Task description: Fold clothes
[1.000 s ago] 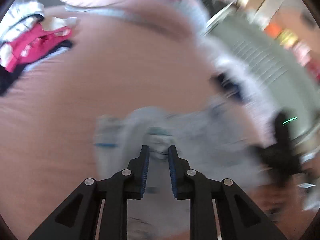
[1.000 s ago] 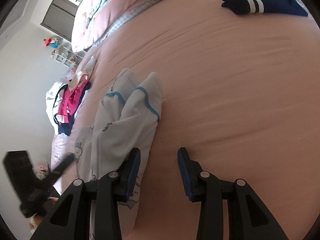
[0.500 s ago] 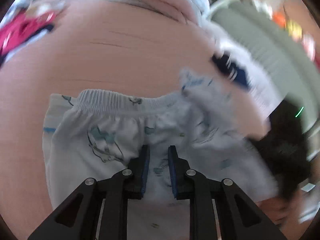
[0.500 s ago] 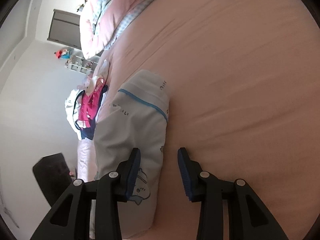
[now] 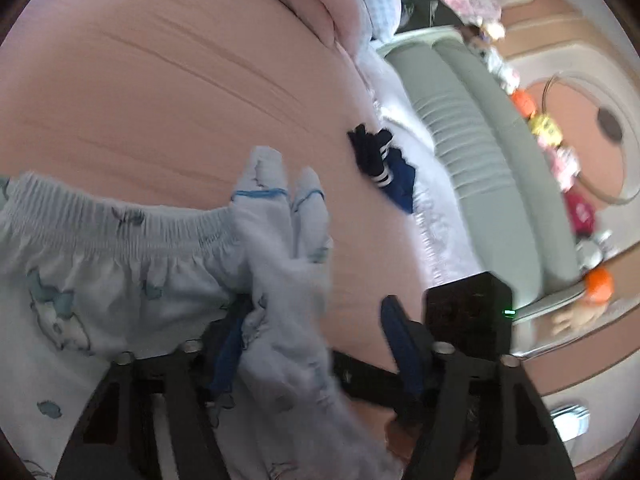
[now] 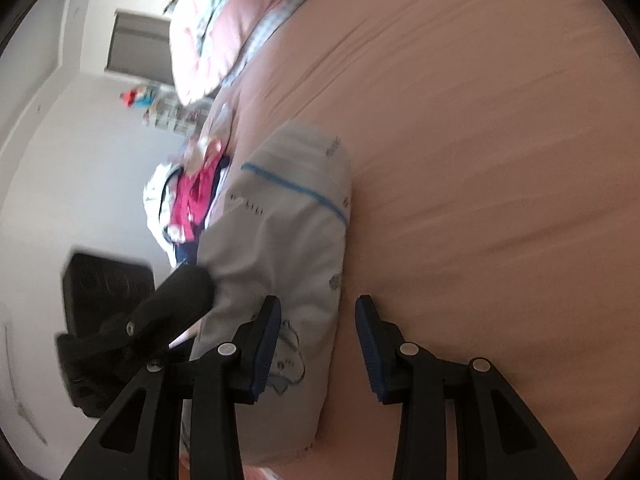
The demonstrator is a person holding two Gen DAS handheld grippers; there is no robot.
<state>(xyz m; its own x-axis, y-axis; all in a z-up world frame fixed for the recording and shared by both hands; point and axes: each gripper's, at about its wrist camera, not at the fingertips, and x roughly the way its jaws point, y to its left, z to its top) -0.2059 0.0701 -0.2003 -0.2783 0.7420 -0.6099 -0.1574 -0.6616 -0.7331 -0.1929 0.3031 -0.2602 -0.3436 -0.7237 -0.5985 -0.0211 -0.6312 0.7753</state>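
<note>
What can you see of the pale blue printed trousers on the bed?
The trousers are soft pale-blue cotton-like fabric with small cartoon prints, a gathered elastic waistband and blue-piped cuffs. They lie on the pink bedsheet, legs folded over the body, cuffs past the waistband. The left gripper is opening with cloth draped between its fingers; the right gripper hovers open at their edge.

- The left tongs [image 5: 316,344] are pointing down at a slant, and their jaws are opening with pale cloth lying between them.
- The right tongs [image 6: 318,344] are pointing down too, jaws standing apart, squeezing nothing.
</note>
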